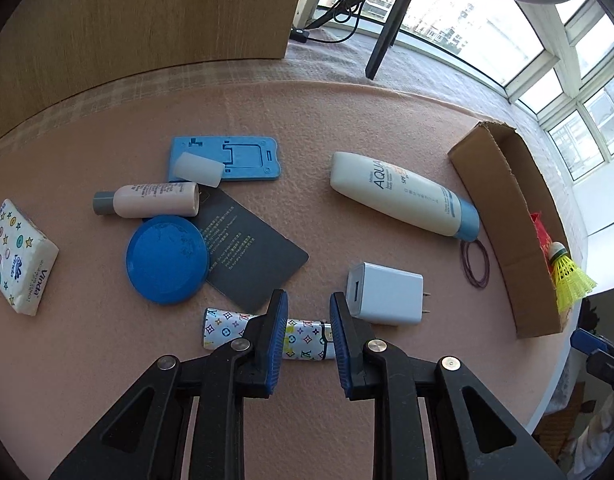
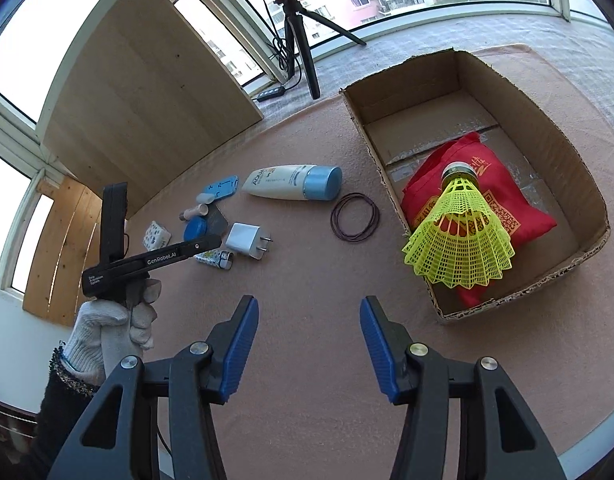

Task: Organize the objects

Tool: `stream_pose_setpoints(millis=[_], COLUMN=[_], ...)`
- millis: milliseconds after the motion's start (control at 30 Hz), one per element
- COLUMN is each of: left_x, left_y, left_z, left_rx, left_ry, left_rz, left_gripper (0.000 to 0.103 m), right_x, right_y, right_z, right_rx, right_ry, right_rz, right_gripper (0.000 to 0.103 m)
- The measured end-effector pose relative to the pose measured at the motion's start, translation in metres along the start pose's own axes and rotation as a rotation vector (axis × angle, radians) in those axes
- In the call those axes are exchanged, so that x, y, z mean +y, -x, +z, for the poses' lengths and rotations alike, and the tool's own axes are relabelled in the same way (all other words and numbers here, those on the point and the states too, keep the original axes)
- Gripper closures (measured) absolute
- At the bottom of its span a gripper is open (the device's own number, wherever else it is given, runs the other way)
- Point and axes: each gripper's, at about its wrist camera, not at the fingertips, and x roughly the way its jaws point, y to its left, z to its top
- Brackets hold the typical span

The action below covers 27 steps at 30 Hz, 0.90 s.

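Pink felt tabletop by windows. Left gripper (image 1: 308, 322), jaws part-open, straddles the patterned lighter (image 1: 263, 333): light, rigid, slick; grip mid-body. Right gripper (image 2: 309, 330) wide, empty, near the box (image 2: 595, 216).

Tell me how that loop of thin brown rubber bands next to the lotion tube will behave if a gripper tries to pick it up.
The rubber bands look thin and lie flat on the pink mat, so pinching under them may be hard. Once lifted they would probably droop limply. They seem very light and unlikely to roll.
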Motion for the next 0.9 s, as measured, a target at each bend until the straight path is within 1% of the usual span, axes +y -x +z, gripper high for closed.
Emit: stream_pose_setpoints(millis=[133,233,400,567,767,833,900], left_x=[-0.004,-0.008,-0.009,-0.006,0.002,0.005,0.007], left_y=[-0.007,-0.011,-0.005,0.003,0.015,0.019,0.022], left_z=[-0.004,-0.013,-0.035,-0.060,-0.088,-0.096,-0.103], left_rx=[0.020,0.034,0.019,0.003,-0.005,-0.003,-0.004], left_ry=[-0.033,-0.062,-0.064,-0.059,-0.034,-0.029,-0.029], left_rz=[-0.002,0.010,-0.018,-0.048,-0.085,-0.091,-0.093], left_gripper=[0.082,0.083,0.083,0.083,0.083,0.083,0.083], right_x=[0.003,0.004,0.010,0.015,0.026,0.028,0.029], right_y=[-0.010,-0.021,-0.045,-0.076,-0.104,-0.112,-0.118], right_z=[0.007,0.015,0.030,0.048,0.064,0.069,0.072], right_rx=[0.020,0.033,0.066,0.116,0.146,0.146,0.147], right_ry=[-0.009,-0.015,0.007,0.022,0.083,0.098,0.120], right_rz=[0.015,0.014,-0.013,-0.033,-0.118,-0.158,-0.217], right_gripper=[0.057,0.061,0.069,0.071,0.071,0.071,0.071])
